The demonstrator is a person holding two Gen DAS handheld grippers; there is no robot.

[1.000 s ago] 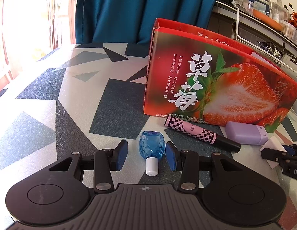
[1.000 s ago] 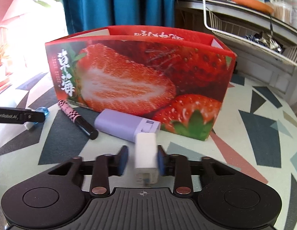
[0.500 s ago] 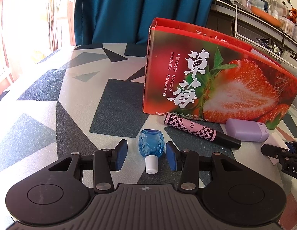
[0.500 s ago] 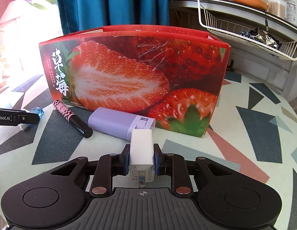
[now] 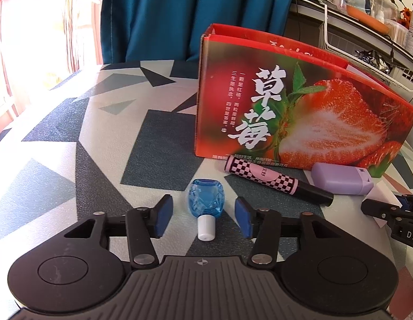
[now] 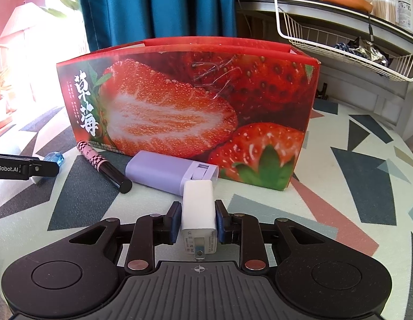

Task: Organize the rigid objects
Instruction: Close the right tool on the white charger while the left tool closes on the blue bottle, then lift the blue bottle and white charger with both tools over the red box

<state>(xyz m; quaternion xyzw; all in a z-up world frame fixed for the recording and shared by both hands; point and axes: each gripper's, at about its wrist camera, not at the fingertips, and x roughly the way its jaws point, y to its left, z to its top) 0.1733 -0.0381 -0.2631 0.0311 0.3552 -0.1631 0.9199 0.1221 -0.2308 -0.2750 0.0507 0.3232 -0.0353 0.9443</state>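
We see a tabletop with a grey, white and dark geometric pattern, and on it an open-topped strawberry box standing upright beyond both of our grippers. Our right gripper is pinching a white charger block; the blue pads press on its two long sides, and its long axis runs straight forward along the fingers, with the plug end toward the camera. The far end of the block sits just beside, perhaps touching, a lilac case that lies on its side against the foot of the box. Left of that case lies a pink checked pen, slanting from the box out toward us.

Our left gripper is spread, and its jaws have just been opening wider. Between them, touching neither pad, lies a small blue bottle on its side, its white cap pointing back toward the camera and its long axis in line with the fingers. The bottle rests on the table, well short of the box.

The relation that matters, as we judge it: the box opening lies ahead of and above the held charger, so the right hand is the one placed to lift and carry forward over the near wall. The bottle is centred for the left hand, which would only need to close on it, though it may slip, being smooth and rounded
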